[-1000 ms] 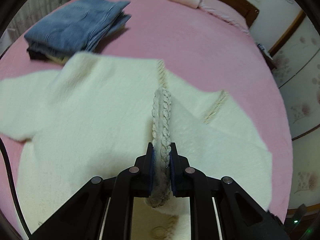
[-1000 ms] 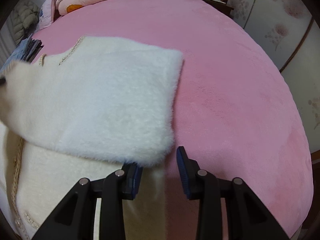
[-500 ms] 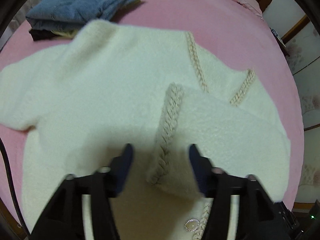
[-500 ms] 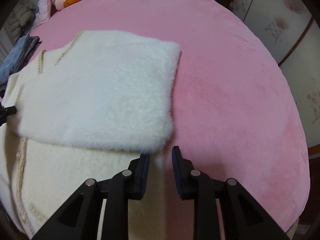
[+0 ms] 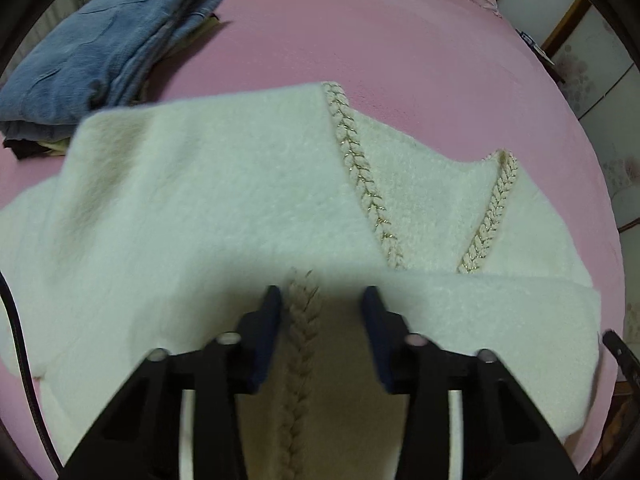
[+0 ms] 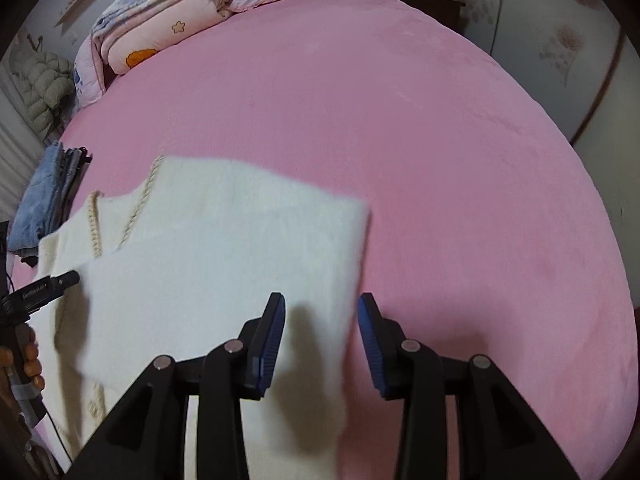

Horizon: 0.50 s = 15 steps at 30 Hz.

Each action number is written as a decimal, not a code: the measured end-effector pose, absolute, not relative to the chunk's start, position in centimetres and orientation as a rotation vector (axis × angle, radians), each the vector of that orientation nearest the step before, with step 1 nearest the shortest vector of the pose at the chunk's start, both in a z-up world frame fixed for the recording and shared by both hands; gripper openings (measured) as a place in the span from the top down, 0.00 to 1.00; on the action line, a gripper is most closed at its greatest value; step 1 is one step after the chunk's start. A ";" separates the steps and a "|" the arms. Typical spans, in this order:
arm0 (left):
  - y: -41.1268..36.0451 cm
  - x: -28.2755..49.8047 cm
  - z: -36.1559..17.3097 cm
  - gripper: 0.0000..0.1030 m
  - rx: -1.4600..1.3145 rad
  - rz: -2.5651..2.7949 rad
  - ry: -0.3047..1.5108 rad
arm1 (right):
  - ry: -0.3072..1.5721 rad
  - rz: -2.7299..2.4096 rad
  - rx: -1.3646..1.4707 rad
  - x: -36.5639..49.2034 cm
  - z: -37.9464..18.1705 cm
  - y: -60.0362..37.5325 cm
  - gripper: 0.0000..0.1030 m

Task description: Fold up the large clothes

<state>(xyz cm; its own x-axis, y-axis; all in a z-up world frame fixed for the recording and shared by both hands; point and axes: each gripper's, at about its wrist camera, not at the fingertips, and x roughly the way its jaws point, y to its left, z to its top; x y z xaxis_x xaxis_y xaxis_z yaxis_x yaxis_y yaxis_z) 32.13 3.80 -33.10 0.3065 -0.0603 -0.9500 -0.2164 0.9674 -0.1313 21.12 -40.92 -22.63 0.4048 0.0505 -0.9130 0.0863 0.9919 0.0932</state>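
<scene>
A fluffy white cardigan (image 5: 208, 200) with braided gold-flecked trim (image 5: 360, 172) lies spread on the pink bed (image 5: 400, 52). Its right side is folded over the body, seen as a white panel in the right wrist view (image 6: 224, 256). My left gripper (image 5: 322, 300) is open and empty above the front trim, near the garment's lower middle. My right gripper (image 6: 322, 308) is open and empty above the folded panel's right edge. The left gripper's tip also shows in the right wrist view (image 6: 60, 282).
A stack of folded blue jeans (image 5: 104, 52) sits at the bed's far left, close to the cardigan's shoulder. Folded pink quilts and a pillow (image 6: 168, 28) lie at the head of the bed. Bare pink bedsheet (image 6: 460, 180) stretches to the right. Wardrobe doors stand beyond.
My left gripper let go of the braided trim, opened and drew back. My right gripper narrowed, then opened wide and pulled away. The folded panel now lies flat.
</scene>
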 end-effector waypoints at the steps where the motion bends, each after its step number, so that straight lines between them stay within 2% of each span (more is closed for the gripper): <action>1: 3.7 32.4 -33.1 0.69 -0.246 0.121 1.254 | 1.165 -0.030 0.108 22.3 -23.3 -40.9 0.64; 3: 3.5 32.7 -33.0 0.79 -0.222 0.144 1.243 | 1.187 -0.037 0.067 24.1 -24.5 -40.9 0.64; 6: 3.0 32.7 -33.3 0.81 -0.176 0.156 1.237 | 1.212 -0.055 -0.028 26.1 -26.3 -40.5 0.64; 9: 1.9 32.8 -33.8 0.81 -0.113 0.156 1.229 | 1.218 -0.065 -0.003 26.6 -27.4 -41.5 0.64; 15: 1.4 33.6 -31.6 0.80 -0.109 0.160 1.248 | 1.217 -0.067 0.040 25.4 -25.3 -41.7 0.64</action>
